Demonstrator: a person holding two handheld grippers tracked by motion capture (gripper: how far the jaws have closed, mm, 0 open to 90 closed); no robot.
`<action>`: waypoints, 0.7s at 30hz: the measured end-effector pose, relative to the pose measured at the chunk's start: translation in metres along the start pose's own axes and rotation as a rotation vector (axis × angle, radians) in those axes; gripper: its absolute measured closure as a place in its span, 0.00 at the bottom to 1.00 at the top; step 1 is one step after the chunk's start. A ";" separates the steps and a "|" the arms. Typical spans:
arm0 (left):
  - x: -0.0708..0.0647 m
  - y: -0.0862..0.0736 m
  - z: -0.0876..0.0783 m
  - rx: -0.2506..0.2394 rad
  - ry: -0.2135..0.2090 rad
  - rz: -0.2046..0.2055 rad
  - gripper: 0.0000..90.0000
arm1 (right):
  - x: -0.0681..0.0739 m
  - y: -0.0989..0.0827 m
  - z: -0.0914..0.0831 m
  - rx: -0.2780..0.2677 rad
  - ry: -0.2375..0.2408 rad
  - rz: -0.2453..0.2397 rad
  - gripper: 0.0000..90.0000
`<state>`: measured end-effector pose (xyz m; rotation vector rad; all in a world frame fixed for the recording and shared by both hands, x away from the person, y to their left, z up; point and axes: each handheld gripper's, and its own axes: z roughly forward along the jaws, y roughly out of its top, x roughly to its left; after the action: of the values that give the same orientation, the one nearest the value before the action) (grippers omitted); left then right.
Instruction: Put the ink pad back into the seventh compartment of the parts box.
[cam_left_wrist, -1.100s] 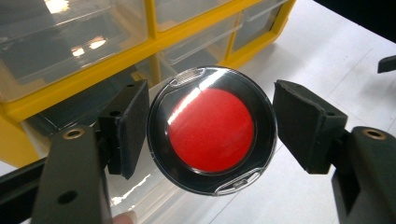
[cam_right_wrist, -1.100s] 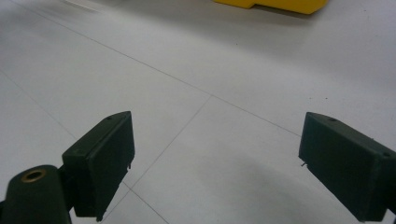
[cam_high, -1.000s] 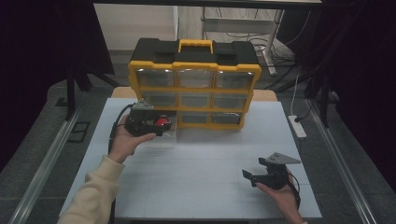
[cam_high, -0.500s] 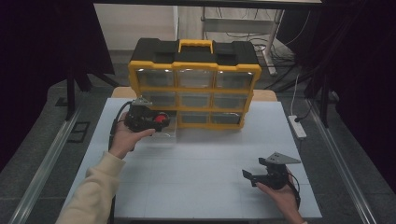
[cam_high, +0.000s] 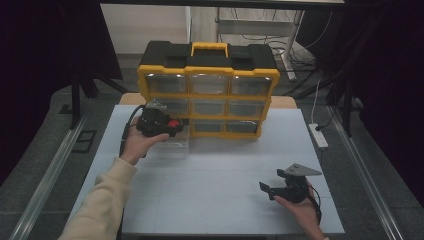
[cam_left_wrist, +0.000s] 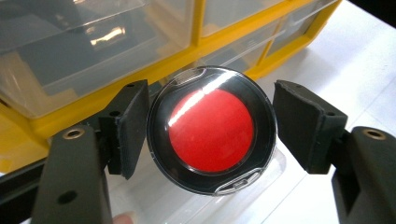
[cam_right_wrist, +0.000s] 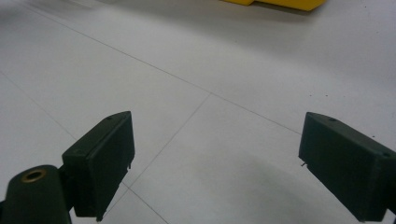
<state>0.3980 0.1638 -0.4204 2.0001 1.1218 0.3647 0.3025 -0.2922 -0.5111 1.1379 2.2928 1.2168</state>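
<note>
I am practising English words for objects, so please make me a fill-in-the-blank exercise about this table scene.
1. The left gripper holds a round black case whose centre is coloured ____.
2. The frame of the drawer organizer behind it is black and ____.
3. The right gripper has its fingers wide apart with ____ between them.
4. A clear drawer lies pulled out on the ____ table.

Missing words: red; yellow; nothing; white

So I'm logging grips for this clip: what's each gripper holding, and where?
The left gripper clamps a round red-centred black case by its opposite rims. The right gripper is open, holding nothing.
</note>
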 end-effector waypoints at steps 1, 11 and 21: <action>0.001 0.000 0.001 0.005 0.001 -0.002 0.34 | 0.000 0.000 0.000 0.000 0.000 0.000 0.12; 0.007 -0.002 0.008 0.044 0.018 0.007 0.34 | 0.001 0.000 0.001 0.004 -0.002 -0.002 0.12; 0.007 -0.005 0.015 0.074 0.018 0.011 0.34 | 0.000 0.000 0.000 0.004 -0.001 -0.002 0.12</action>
<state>0.4077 0.1632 -0.4347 2.0720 1.1510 0.3526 0.3027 -0.2919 -0.5112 1.1374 2.2963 1.2116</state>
